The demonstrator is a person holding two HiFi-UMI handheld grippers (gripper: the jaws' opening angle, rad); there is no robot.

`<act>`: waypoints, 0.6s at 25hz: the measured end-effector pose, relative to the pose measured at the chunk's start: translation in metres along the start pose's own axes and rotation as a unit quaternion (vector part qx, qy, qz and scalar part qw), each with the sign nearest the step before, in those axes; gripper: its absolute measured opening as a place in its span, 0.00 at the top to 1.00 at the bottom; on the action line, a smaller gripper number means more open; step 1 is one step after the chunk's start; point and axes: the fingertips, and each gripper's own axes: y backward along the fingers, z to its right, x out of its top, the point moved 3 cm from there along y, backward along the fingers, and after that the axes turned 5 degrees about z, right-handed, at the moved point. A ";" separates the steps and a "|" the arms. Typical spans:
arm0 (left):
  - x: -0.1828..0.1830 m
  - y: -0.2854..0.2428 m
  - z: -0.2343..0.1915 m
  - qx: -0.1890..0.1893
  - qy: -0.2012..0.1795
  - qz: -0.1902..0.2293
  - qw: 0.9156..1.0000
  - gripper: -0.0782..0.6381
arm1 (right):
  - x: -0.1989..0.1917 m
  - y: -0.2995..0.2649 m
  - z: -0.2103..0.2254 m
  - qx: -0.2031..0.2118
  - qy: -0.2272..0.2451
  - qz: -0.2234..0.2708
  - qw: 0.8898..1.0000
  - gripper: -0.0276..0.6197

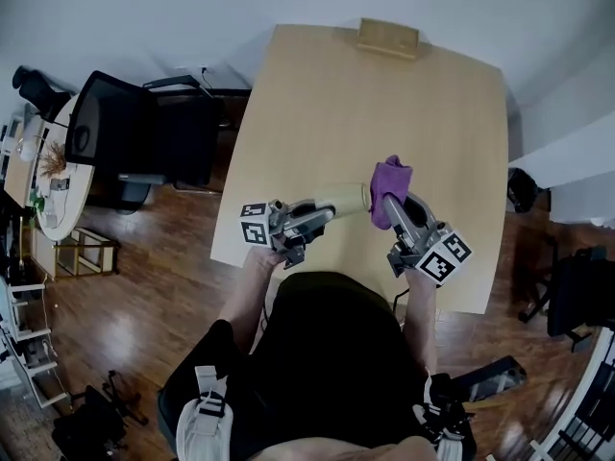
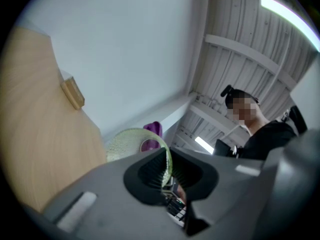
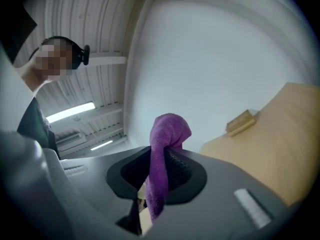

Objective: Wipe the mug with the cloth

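A wooden block (image 1: 387, 37) lies at the table's (image 1: 317, 94) far edge.

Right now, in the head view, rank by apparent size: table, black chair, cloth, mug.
Largest: table; then black chair; cloth and mug look alike, the left gripper hiding part of the mug, so unranked.

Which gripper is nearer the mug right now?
Left. The left gripper is clamped on the mug by its rim; the right gripper sits beside its open end, holding the cloth there.
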 end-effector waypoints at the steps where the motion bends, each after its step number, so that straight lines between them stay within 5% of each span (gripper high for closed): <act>1: 0.000 -0.001 0.000 -0.001 0.000 -0.002 1.000 0.83 | 0.004 -0.004 -0.011 0.023 0.009 0.002 1.000 0.86; 5: -0.001 -0.007 0.008 -0.023 0.008 0.001 1.000 0.83 | -0.005 -0.015 -0.022 0.040 0.034 -0.019 0.998 0.86; 12: -0.003 0.000 0.000 -0.005 0.034 0.025 0.999 0.84 | -0.044 -0.002 0.041 -0.084 -0.040 -0.054 0.994 0.86; 15: -0.002 0.002 -0.002 0.003 0.036 0.033 0.999 0.83 | -0.030 0.004 0.035 -0.077 -0.051 -0.021 0.996 0.86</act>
